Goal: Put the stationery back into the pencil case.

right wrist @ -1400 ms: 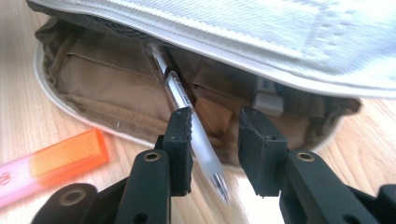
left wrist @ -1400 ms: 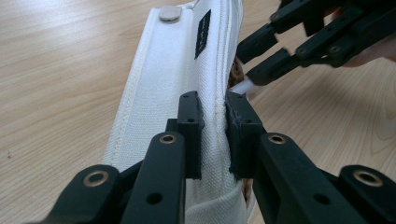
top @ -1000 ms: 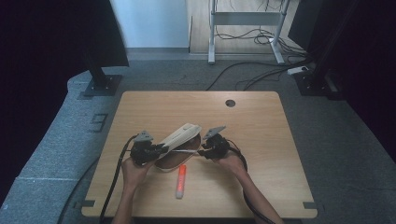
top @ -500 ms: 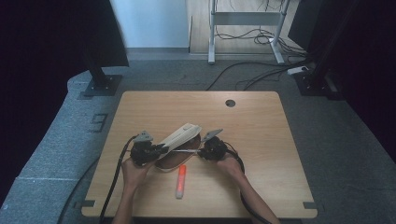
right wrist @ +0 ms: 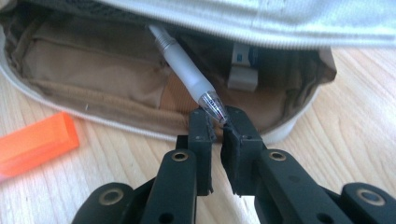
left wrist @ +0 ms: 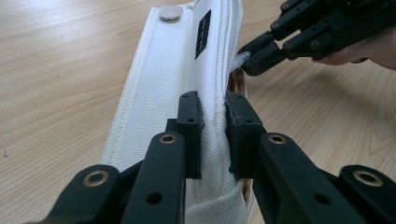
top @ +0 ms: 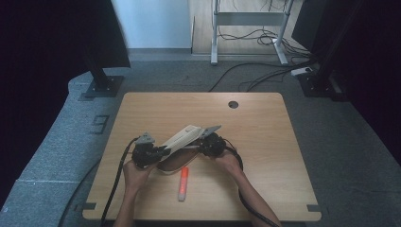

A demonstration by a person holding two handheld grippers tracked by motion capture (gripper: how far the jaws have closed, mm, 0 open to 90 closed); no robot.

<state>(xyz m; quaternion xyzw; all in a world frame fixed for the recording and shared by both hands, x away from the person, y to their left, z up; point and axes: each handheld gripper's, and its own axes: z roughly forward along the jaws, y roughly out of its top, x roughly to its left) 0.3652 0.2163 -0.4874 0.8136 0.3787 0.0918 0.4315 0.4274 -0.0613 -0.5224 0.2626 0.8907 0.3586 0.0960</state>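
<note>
White canvas flap: the lid of the pencil case [top: 182,137] is lifted up and tilted; in the left gripper view it runs away from the camera, with a metal snap button [left wrist: 170,12] near its far end and a small black label [left wrist: 202,27] beside the seam
Left gripper: the left gripper [top: 152,153] is closed on the edge of this flap, both pads pressing the cloth from two sides [left wrist: 214,135]; it stands at the left end of the case in the high view
Pencil case: it lies on the wooden table [top: 265,123], a little left of the middle, near the person's side; the inside is brown cloth with a flat pocket [right wrist: 93,70]
Orange highlighter: it lies on the table just in front of the case, not touching the grippers [top: 182,183]; in the right gripper view one orange end is at the left [right wrist: 35,142]
Pen: a pen with frosted clear body [right wrist: 187,70] lies slanted in the open case, its tip pointing out toward the camera
Right gripper: the right gripper [right wrist: 219,122] has just been closing, and its jaws now pinch the tip of the pen; in the high view it is at the right end of the case [top: 208,144]
</note>
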